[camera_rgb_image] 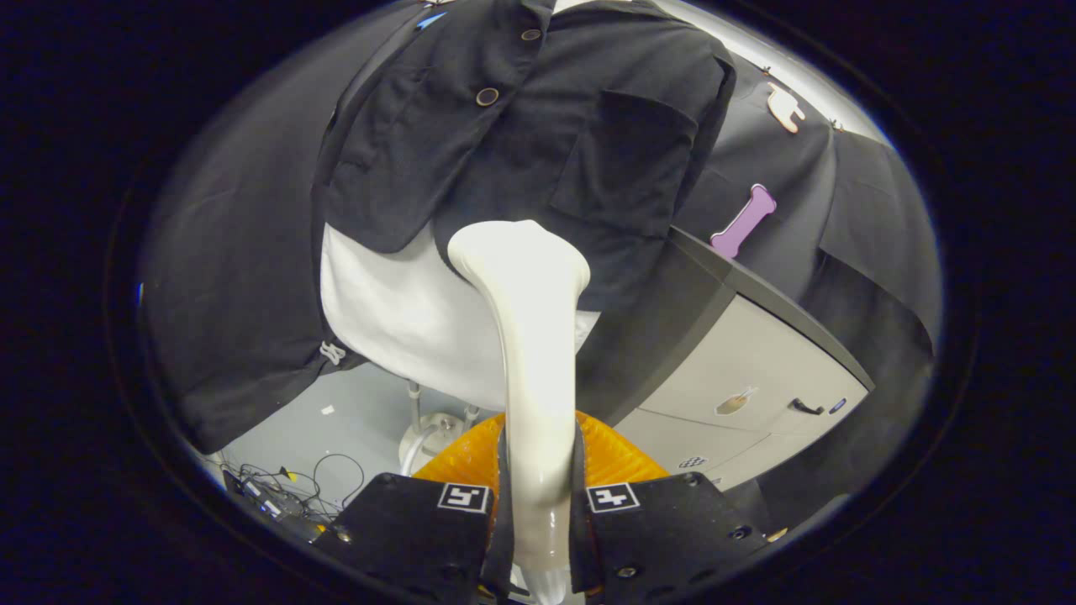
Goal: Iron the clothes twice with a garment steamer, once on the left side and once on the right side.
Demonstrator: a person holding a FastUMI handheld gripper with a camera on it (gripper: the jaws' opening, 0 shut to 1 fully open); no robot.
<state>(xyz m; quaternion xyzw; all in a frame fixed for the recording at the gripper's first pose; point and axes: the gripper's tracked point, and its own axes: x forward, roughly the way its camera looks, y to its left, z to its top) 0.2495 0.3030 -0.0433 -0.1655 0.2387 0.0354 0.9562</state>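
The gripper (538, 504) is clamping the garment steamer (530, 336) by its slim handle, both jaws pressing on the neck from either side. The handle looks smooth and glossy, so it is likely slippery; holding it low on the straight neck, as here, is probably giving the best control. The body seems rigid and fairly light. Beyond the jaws the flared steamer head is sitting against the lower front of the dark jacket (538, 143), just under its chest pocket (626, 160). The jacket is hanging over a white form (403, 319) and looks soft and limp, apt to shift under pressure. A pale cabinet (756, 378) is standing beside it.
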